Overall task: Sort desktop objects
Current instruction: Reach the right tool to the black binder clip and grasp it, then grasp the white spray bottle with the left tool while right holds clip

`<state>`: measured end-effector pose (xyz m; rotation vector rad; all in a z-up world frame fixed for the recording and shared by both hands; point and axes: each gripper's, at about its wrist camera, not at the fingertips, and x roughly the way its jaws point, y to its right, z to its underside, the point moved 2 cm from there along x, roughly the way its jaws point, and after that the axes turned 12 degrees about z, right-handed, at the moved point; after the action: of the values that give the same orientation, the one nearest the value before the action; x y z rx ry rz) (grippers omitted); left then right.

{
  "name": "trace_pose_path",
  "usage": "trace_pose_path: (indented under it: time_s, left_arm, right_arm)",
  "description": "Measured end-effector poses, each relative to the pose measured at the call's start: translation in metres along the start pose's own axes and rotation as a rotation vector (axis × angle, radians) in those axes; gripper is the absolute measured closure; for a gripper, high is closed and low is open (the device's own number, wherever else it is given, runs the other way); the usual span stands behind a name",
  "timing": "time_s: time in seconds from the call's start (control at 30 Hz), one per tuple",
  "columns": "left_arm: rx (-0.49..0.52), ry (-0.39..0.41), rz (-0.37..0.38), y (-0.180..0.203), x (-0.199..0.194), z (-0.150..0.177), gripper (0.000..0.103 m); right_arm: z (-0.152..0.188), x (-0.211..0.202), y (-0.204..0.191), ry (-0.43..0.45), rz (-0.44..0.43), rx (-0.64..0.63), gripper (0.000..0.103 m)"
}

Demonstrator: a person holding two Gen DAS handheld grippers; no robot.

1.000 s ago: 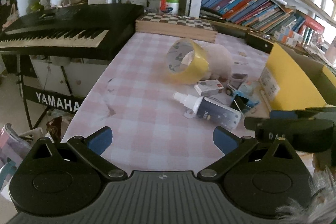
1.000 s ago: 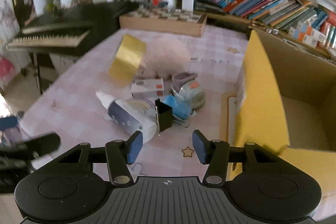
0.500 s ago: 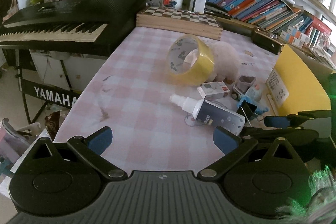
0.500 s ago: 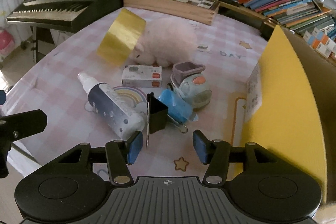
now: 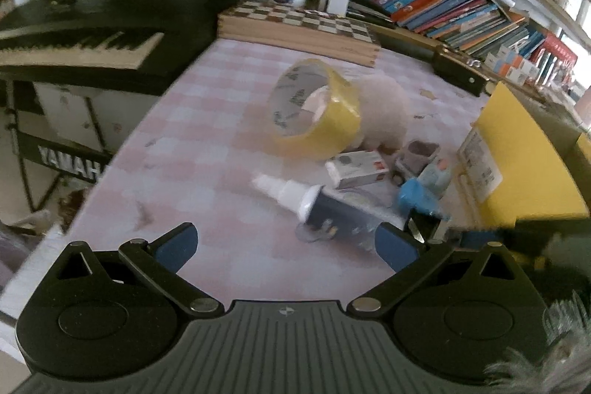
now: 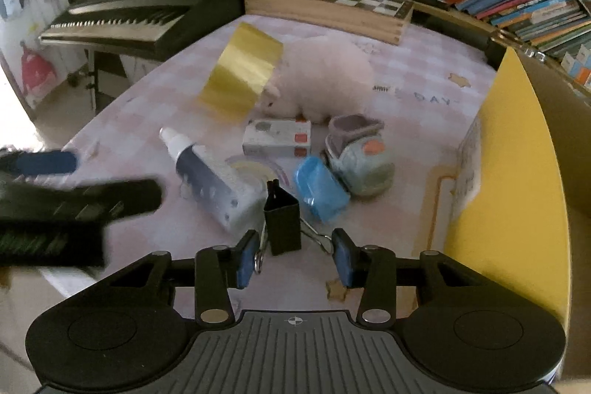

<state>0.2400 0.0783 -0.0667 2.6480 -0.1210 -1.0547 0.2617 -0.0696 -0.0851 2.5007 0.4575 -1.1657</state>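
Note:
A black binder clip stands on the pink checked table between my right gripper's open fingers, its wire handles near both pads. Behind it lie a spray bottle, a blue case, a small white box, a toy truck, a yellow tape roll and a pink plush. My left gripper is open and empty, hovering before the spray bottle and tape roll.
A yellow cardboard box stands open at the right. A wooden chessboard case lies at the table's back. A black keyboard stands left of the table. Bookshelves line the back wall.
My right gripper has moved forward and down until its open fingers straddle the binder clip. My left gripper has come closer to the spray bottle.

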Motion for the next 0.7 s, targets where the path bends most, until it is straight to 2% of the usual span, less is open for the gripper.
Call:
trace_pose_path:
  time_s: [0.13,0.2,0.33,0.4,0.43,0.5,0.7]
  left_arm:
    - [-0.038,-0.001,0.035,0.005,0.020,-0.012,0.002]
    - [-0.076,-0.034,0.035,0.007,0.033,-0.017,0.005]
    - [-0.182,-0.089,0.022,0.005,0.054,-0.019,0.030]
    - [-0.197,-0.101,0.013,0.006,0.060,-0.019,0.040]
    - [-0.173,-0.095,-0.001,0.009,0.062,-0.018,0.050]
    - [-0.126,-0.101,-0.002,0.012,0.062,-0.017,0.060]
    - [0.061,-0.138,-0.030,0.019,0.051,-0.009,0.060]
  right_arm:
    - [0.006,-0.003,-0.004,-0.004,-0.015,-0.033,0.061]
    - [0.008,-0.004,-0.003,-0.002,-0.016,-0.037,0.061]
    - [0.011,-0.003,0.000,-0.018,-0.020,-0.029,0.061]
    - [0.012,-0.004,-0.001,-0.018,-0.026,-0.030,0.061]
    - [0.012,-0.004,-0.001,-0.018,-0.029,-0.030,0.061]
    - [0.012,-0.004,-0.001,-0.016,-0.033,-0.031,0.061]
    - [0.012,-0.003,-0.001,-0.011,-0.053,-0.027,0.061]
